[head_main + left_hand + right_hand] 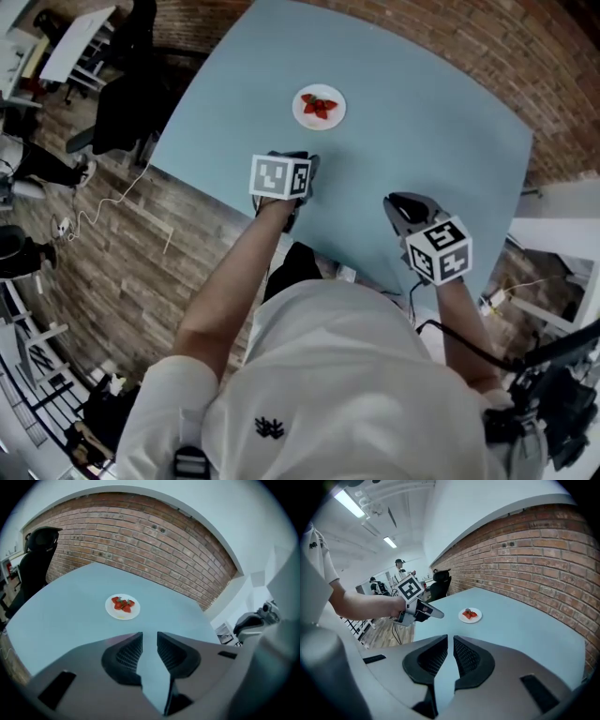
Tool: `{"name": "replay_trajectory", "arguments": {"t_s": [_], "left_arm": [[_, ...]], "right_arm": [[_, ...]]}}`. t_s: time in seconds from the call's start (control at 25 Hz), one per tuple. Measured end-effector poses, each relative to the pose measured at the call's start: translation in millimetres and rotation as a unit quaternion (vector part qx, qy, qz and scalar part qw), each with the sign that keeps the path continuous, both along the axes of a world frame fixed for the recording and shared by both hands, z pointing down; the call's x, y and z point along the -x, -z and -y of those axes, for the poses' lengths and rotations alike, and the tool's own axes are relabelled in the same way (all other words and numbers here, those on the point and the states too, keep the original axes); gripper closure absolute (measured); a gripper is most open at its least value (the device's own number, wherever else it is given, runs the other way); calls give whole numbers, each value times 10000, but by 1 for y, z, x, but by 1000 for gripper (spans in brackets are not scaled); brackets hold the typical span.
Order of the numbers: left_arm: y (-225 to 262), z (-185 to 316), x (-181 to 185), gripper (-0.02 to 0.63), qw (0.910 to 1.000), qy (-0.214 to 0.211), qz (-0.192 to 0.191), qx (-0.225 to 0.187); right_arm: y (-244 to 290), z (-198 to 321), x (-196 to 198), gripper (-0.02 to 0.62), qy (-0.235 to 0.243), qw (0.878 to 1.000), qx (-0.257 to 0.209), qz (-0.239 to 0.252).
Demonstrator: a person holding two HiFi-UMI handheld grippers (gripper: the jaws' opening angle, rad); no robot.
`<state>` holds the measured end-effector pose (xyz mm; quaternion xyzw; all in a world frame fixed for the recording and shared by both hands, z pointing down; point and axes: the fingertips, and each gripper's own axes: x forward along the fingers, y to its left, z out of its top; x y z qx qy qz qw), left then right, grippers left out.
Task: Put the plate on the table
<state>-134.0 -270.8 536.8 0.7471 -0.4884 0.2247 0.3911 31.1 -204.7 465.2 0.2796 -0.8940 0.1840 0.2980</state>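
Plate (319,107) (123,607) (470,615): white and round, it is lying flat on the far part of the pale blue table (422,150) and carrying a small heap of red strawberries (320,105). Nothing is touching it. I am holding the left gripper (302,161) (149,641) (438,614) over the table on the near side of the plate, clearly apart from it. Its jaws are pointing toward the plate and standing a little apart, with only bare tabletop showing between them. I am holding the right gripper (392,201) (450,648) further right and nearer, over the near right part of the table. Its jaws are drawn almost together, leaving a thin slit and pinching nothing. A brick wall (154,541) is running behind the far edge of the table.
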Motion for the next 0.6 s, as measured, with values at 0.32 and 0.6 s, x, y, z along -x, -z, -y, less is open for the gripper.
{"name": "replay_trajectory", "arguments": {"t_s": [0.32,0.6], "left_arm": [[55,-92,-72,511,9960,-769,-369,-263],[95,-145,-104,511,9922,-1056,-350,-563]], "right_arm": [[5,-39,-9,552,306,9993,-145,145],[20,-58,-15,552,550,9978,-320,183]]}}
